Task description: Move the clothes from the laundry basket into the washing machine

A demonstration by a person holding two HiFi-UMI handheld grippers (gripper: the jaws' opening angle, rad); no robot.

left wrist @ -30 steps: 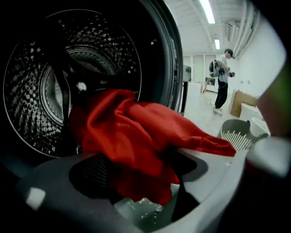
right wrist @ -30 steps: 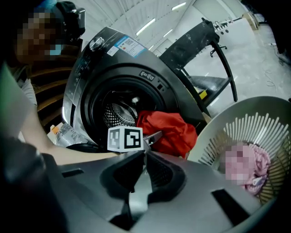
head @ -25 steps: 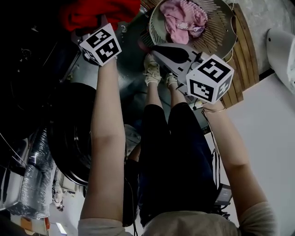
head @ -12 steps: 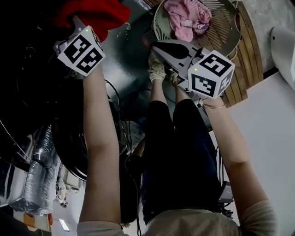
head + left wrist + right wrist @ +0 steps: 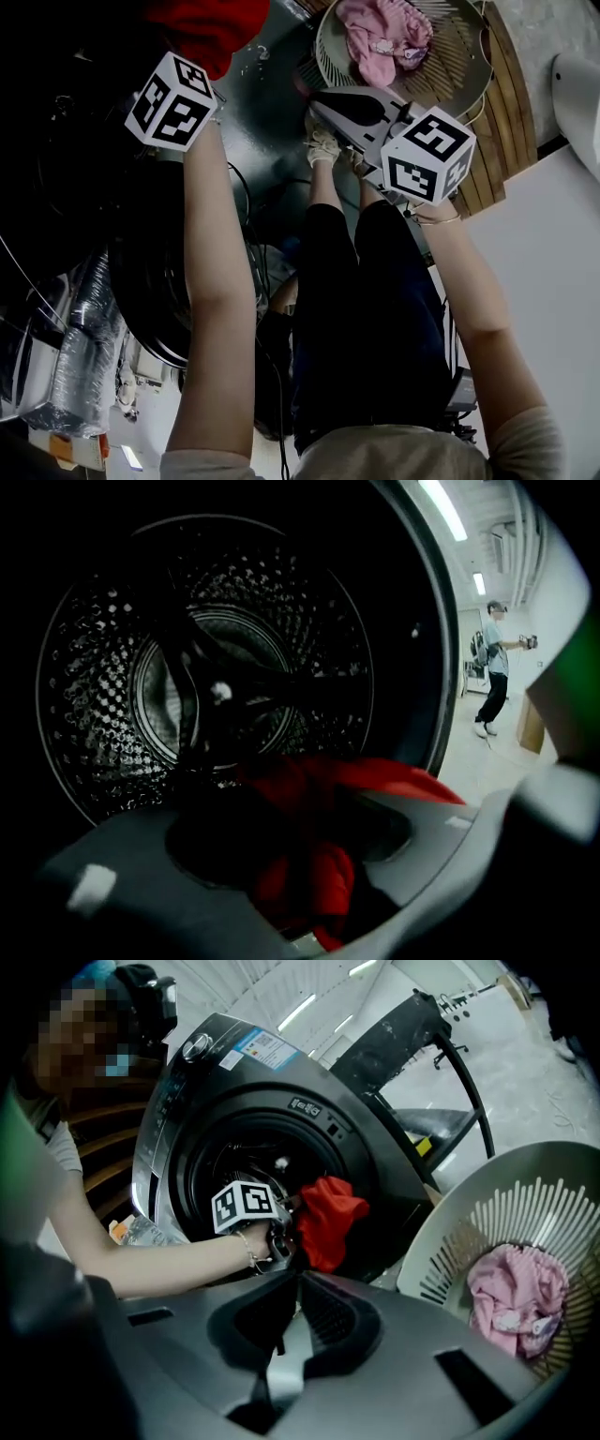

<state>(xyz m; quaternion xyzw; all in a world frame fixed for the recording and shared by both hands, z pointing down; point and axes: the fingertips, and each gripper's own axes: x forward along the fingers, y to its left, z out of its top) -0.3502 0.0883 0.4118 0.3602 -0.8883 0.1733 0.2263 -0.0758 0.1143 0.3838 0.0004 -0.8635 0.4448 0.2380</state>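
A red garment (image 5: 333,1218) hangs at the mouth of the dark washing machine (image 5: 234,1082), in front of the steel drum (image 5: 112,667). My left gripper (image 5: 305,803) is at that mouth. Its jaws have just been opening and stand open, with the red garment (image 5: 305,874) between them and draped over the right one. In the head view its marker cube (image 5: 173,101) hides the fingertips. My right gripper (image 5: 295,1277) is shut and empty, held near the white laundry basket (image 5: 487,1213). A pink garment (image 5: 516,1297) lies in the basket (image 5: 469,70).
The machine's round door (image 5: 150,272) hangs open below my left arm. The basket stands on a wooden platform (image 5: 502,122). A foil-wrapped hose (image 5: 75,356) lies at the left. A person (image 5: 492,667) stands far off across the room.
My left gripper has shifted and rolled at the drum mouth, so its cube shows other faces. The red garment stays at the opening. The right gripper has kept still.
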